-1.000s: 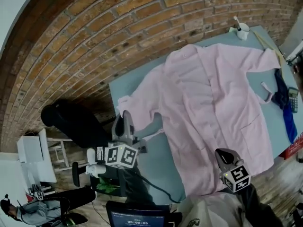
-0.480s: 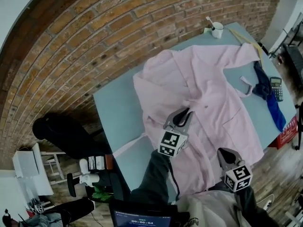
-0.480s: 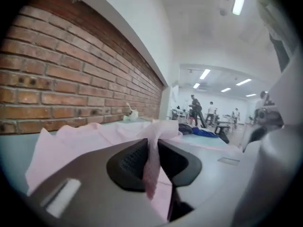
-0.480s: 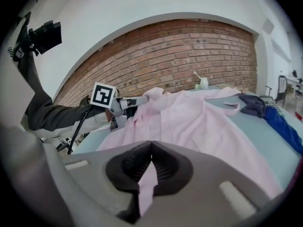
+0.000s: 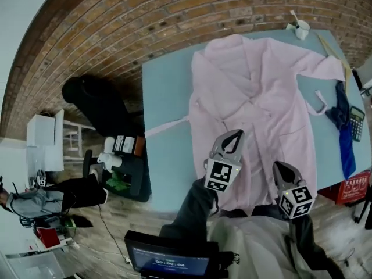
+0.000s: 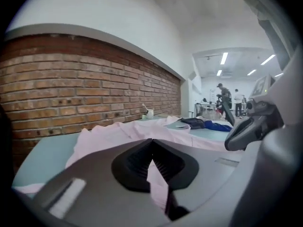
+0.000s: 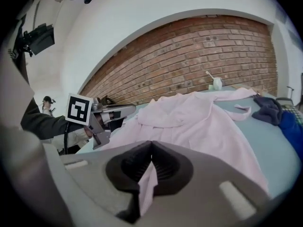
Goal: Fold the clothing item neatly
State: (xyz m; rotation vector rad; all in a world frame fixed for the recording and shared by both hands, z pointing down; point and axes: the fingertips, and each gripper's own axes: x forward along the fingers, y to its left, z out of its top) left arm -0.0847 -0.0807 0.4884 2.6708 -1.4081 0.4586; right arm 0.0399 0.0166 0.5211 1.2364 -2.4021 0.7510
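Note:
A pale pink robe-like garment (image 5: 261,103) lies spread on the light blue table (image 5: 165,86), collar toward the brick wall. My left gripper (image 5: 231,137) is over its near left part, jaws closing tight on a pinch of pink fabric (image 6: 156,174). My right gripper (image 5: 281,168) is at the near hem, shut on another pink fold (image 7: 147,183). In the right gripper view the left gripper (image 7: 130,109) hovers at the garment's (image 7: 199,122) left side. One sleeve (image 5: 322,68) stretches to the far right.
At the back right corner stands a white cup (image 5: 301,30), with a wooden stick (image 5: 331,54) beside it. A dark blue cloth (image 5: 344,127) and a calculator (image 5: 358,122) lie at the right edge. A pink belt strip (image 5: 165,125) trails left. A black chair (image 5: 96,103) stands beyond the table's left side.
My left gripper has travelled from the table's left edge onto the garment's middle, carrying the left sleeve in over the body. The right gripper stayed at the near hem.

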